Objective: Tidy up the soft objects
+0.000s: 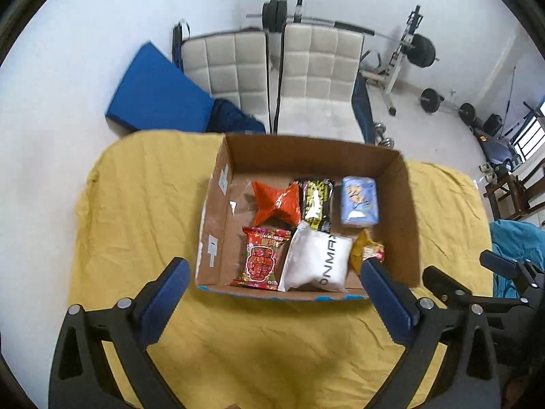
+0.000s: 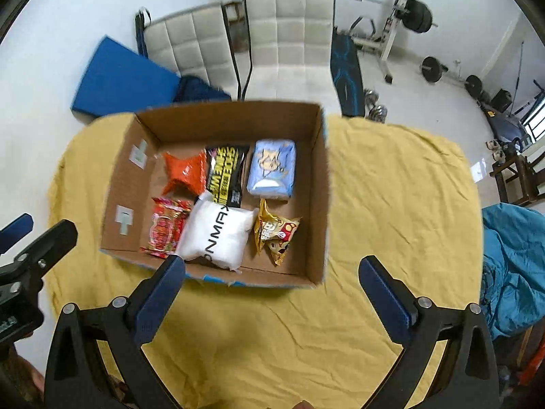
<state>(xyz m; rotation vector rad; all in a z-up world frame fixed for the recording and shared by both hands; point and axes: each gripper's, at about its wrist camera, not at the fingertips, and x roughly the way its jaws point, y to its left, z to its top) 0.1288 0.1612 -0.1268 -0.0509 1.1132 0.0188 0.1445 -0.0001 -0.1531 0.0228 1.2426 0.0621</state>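
An open cardboard box stands on a yellow cloth. In it lie an orange star-shaped pack, a black-and-yellow packet, a light blue pack, a red snack bag, a white pouch and a golden snack bag. My left gripper is open and empty above the box's near wall. My right gripper is open and empty, just in front of the box.
The yellow cloth covers the table. Two white padded chairs stand behind it, with a blue mat at the left. Gym weights stand at the back right. A teal cloth lies at the right.
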